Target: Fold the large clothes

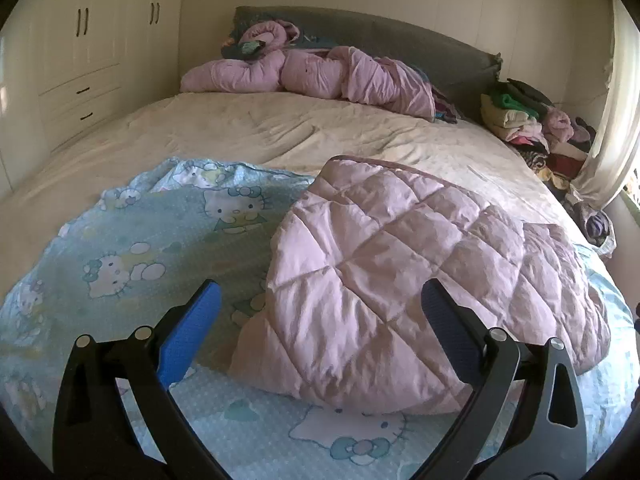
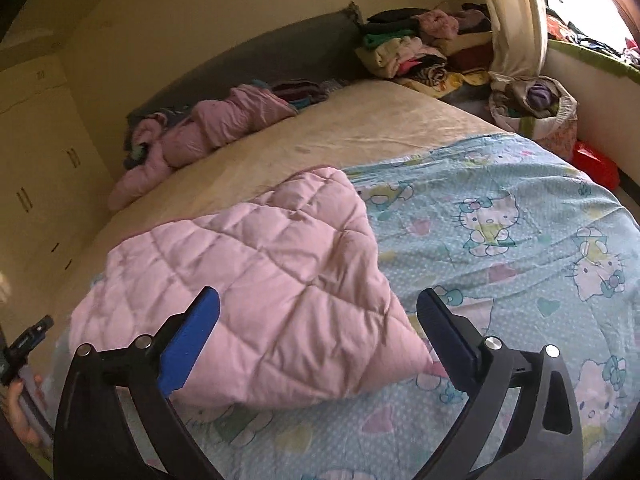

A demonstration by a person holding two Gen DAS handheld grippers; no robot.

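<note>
A pink quilted blanket (image 1: 404, 264) lies folded in a puffy heap on a light blue cartoon-cat sheet (image 1: 132, 248) spread over the near part of the bed. In the right wrist view the same pink blanket (image 2: 256, 288) sits left of centre on the blue sheet (image 2: 520, 248). My left gripper (image 1: 320, 300) hovers above the blanket's near left part, jaws wide apart, nothing between the blue pads. My right gripper (image 2: 318, 304) hangs over the blanket's near right corner, also open and empty.
The cream bed (image 1: 280, 136) stretches back to a grey headboard (image 1: 400, 36) with a rumpled pink duvet (image 1: 312, 72). Piled clothes (image 1: 532, 128) lie at the far right by a curtain (image 2: 516, 16). A white wardrobe (image 1: 80, 48) stands left. A hand (image 2: 24, 420) shows at the lower left.
</note>
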